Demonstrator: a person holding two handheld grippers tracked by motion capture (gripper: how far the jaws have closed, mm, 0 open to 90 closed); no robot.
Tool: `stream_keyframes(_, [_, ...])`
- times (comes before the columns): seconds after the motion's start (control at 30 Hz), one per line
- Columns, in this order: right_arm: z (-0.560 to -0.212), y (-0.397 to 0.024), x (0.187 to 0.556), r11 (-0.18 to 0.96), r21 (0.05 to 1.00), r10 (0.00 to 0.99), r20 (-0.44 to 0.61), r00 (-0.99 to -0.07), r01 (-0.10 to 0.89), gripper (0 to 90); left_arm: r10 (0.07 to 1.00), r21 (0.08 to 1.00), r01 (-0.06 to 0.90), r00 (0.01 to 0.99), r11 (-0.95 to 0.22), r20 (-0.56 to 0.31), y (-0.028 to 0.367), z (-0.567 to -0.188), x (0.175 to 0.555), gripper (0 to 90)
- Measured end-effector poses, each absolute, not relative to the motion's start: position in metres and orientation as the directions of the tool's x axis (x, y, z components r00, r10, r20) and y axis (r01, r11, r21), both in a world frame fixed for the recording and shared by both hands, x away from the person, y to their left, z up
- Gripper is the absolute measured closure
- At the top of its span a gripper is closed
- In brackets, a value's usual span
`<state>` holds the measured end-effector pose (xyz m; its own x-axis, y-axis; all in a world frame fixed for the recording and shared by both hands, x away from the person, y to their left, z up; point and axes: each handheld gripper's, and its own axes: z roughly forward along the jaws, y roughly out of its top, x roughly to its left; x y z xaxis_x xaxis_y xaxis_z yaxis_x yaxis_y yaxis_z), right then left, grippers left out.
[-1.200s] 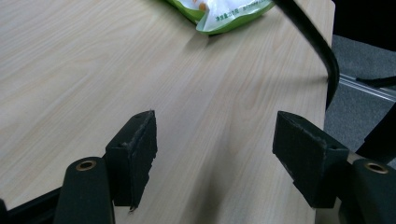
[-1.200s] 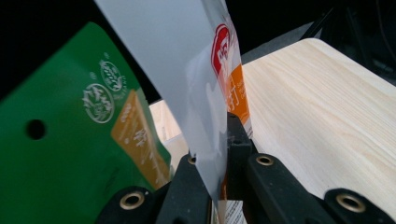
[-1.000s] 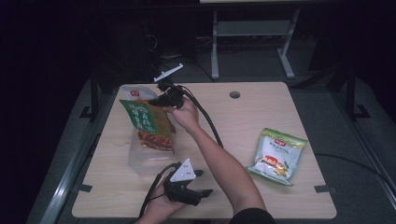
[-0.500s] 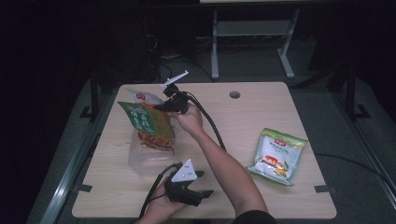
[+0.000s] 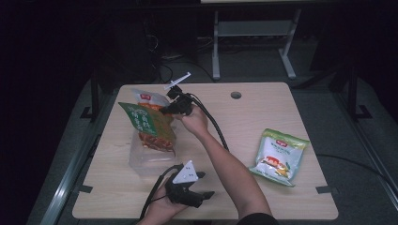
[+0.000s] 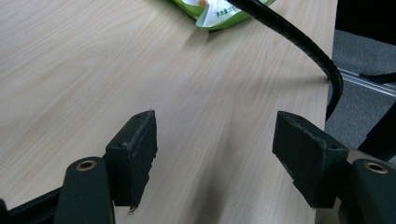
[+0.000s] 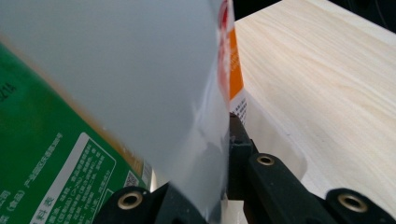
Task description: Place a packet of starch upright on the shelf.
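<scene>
My right gripper (image 5: 172,110) is at the table's far left, shut on the upper edge of a green snack bag (image 5: 146,123). The bag hangs tilted over a clear plastic bag (image 5: 149,161) lying on the wood. In the right gripper view a pale glossy sheet runs down into the closed jaws of the right gripper (image 7: 227,136), with the green bag's print (image 7: 51,158) to its left. An orange-and-white packet (image 5: 150,98) stands just behind. My left gripper (image 5: 206,183) rests near the front edge, open with nothing in it. The left gripper (image 6: 215,140) has bare wood between its pads.
A green-and-white snack bag (image 5: 279,157) lies flat at the right of the wooden table (image 5: 263,112), its corner (image 6: 219,11) reaching into the left gripper view. The right gripper's black cable (image 6: 299,37) trails across the table. A round hole (image 5: 236,95) sits near the far edge.
The right gripper has come down a little with the green bag, bringing it closer to the clear plastic bag. The left gripper has stayed where it was.
</scene>
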<state>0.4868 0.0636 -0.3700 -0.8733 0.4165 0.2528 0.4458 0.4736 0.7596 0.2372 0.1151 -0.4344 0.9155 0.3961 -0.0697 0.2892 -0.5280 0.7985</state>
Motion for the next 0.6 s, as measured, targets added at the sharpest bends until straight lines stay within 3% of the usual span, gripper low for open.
stream_keyframes(0.27, [-0.362,0.056,0.486,0.482,0.746,0.439,0.247,-0.864,0.459,67.0,0.400,0.799,0.291,0.914,-0.526,-0.070,0.115,-0.434,0.238,30.1])
stream_keyframes(0.6, [-0.351,0.023,0.475,0.480,0.726,0.467,0.264,-0.844,0.493,55.7,0.404,0.797,0.292,0.912,-0.530,-0.066,0.114,-0.434,0.241,30.0])
